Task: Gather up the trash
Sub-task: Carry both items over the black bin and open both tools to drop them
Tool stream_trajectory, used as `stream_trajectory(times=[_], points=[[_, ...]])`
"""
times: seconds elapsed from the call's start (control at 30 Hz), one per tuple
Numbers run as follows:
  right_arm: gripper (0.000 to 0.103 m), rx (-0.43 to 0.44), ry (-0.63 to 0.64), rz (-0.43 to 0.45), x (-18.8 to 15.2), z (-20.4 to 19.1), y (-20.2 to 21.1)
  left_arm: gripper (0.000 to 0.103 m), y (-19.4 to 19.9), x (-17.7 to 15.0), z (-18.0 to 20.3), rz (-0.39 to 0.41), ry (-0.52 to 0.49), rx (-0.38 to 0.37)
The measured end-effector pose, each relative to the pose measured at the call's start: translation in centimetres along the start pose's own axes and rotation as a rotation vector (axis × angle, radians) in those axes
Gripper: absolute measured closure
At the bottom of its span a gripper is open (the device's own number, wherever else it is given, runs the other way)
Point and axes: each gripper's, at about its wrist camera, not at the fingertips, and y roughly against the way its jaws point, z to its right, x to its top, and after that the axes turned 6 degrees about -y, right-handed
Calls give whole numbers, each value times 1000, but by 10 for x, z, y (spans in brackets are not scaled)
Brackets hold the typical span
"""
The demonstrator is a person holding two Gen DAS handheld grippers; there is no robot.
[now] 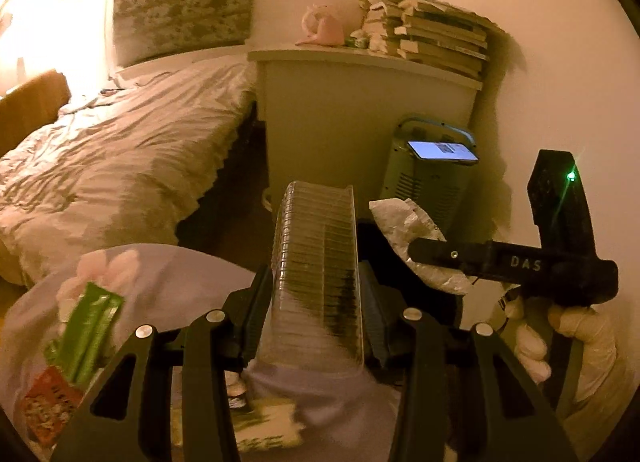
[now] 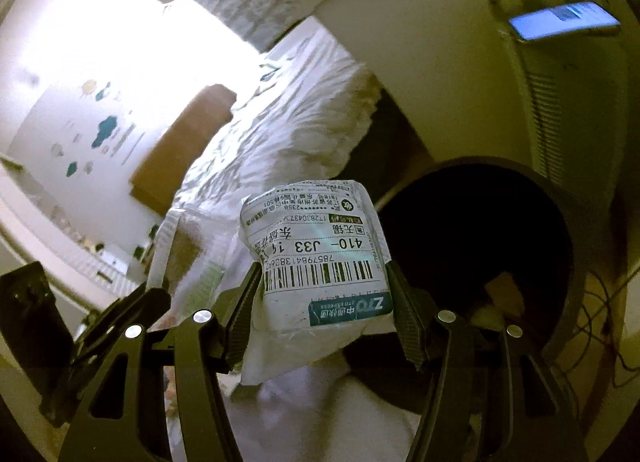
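My left gripper (image 1: 316, 282) is shut on a clear ribbed plastic box (image 1: 316, 238), which stands upright between its pads. In the same view a gloved hand (image 1: 568, 338) holds my right gripper (image 1: 432, 258) to the right, where it grips a crumpled white courier bag (image 1: 404, 222). In the right wrist view the right gripper (image 2: 324, 274) is shut on that bag (image 2: 316, 246), whose barcode label faces the camera. A round black bin (image 2: 500, 166) stands just beyond it to the right, its mouth dark. The clear box (image 2: 188, 250) shows at the left.
A pale purple cloth (image 1: 180, 274) below carries a green packet (image 1: 92, 326), a red snack packet (image 1: 48, 410) and a small bottle (image 1: 238, 394). A bed (image 1: 120, 150) lies to the left. Ahead stand a white cabinet (image 1: 340, 102) with stacked books (image 1: 436, 34) and a heater-like appliance (image 1: 424, 182) with a lit phone (image 1: 442, 150) on top.
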Motion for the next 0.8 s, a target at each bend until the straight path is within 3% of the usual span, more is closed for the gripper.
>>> stream_trajectory(times=[0.57, 0.63, 0.77, 0.8], points=[[42, -82, -115, -22, -2, 59, -13, 60, -57, 2, 34, -77, -12, -80], [37, -95, -126, -17, -2, 60, -12, 60, -60, 2, 36, -86, -15, -85], [30, -112, -138, -3, -3, 65, -9, 55, -64, 3, 38, -106, -16, -72], [30, -116, -137, 0, -2, 65, -8, 46, -65, 3, 38, -109, -15, -68]])
